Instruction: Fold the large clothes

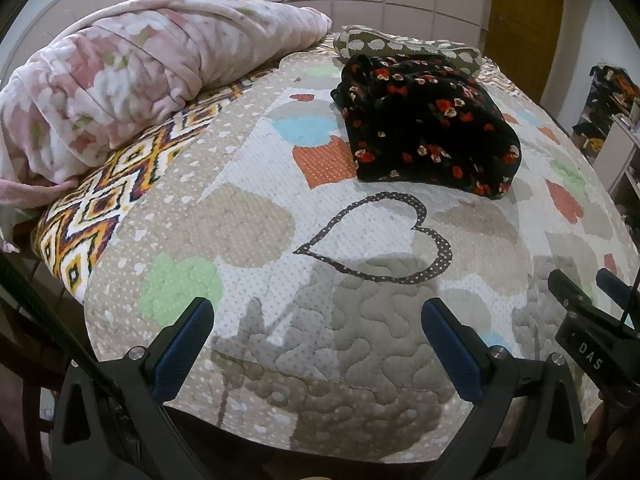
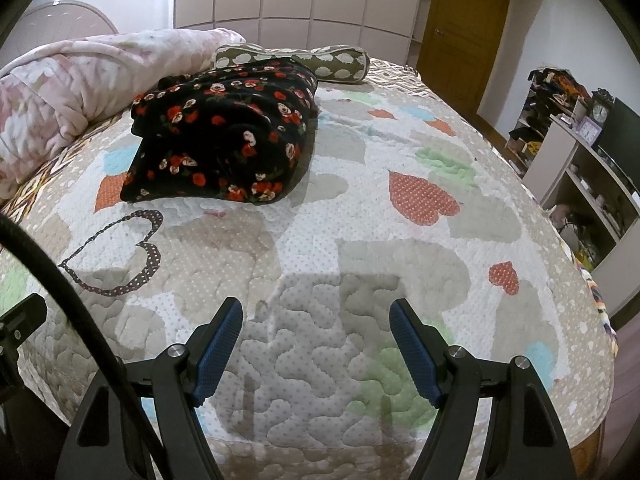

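A black garment with red and white flowers [image 1: 428,124] lies folded in a thick bundle on the quilted heart-pattern bedspread [image 1: 256,216], toward the far side of the bed. It also shows in the right wrist view [image 2: 224,136]. My left gripper [image 1: 318,308] is open and empty, hovering over the near edge of the bed, well short of the garment. My right gripper [image 2: 316,308] is open and empty too, over the near edge to the right of the left one [image 2: 20,320]. The right gripper shows at the right edge of the left wrist view [image 1: 588,296].
A rolled pink floral blanket [image 1: 132,76] lies along the far left of the bed. A green dotted bolster pillow [image 2: 332,60] lies behind the garment. Shelves with clutter and a clock [image 2: 600,112] stand to the right of the bed. A wooden door [image 2: 464,36] is at the back.
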Available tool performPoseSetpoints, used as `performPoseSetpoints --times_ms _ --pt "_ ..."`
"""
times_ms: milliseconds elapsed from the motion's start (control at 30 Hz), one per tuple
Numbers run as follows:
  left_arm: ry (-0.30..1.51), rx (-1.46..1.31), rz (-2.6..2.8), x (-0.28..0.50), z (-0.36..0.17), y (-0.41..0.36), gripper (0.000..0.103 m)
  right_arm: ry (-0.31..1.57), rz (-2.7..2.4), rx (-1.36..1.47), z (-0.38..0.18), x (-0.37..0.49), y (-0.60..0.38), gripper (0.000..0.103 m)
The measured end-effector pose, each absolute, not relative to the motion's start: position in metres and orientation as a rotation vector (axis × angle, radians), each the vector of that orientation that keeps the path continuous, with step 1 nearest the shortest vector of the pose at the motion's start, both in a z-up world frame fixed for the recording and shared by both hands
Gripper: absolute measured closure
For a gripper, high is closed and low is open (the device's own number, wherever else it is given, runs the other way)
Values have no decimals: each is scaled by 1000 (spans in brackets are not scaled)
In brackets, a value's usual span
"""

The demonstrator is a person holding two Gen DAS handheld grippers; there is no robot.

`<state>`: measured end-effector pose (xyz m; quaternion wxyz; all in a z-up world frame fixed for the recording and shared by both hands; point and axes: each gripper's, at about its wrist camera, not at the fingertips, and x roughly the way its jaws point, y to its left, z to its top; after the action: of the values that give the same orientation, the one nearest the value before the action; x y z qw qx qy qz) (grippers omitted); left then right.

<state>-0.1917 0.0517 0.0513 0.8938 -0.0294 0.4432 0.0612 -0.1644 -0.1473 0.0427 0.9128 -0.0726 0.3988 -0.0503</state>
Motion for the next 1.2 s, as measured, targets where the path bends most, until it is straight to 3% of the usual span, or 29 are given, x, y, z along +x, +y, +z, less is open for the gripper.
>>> performPoseSetpoints --times_ms 1200 --pt "910 -2 122 -150 52 60 0 789 -51 -148 47 -126 -137 23"
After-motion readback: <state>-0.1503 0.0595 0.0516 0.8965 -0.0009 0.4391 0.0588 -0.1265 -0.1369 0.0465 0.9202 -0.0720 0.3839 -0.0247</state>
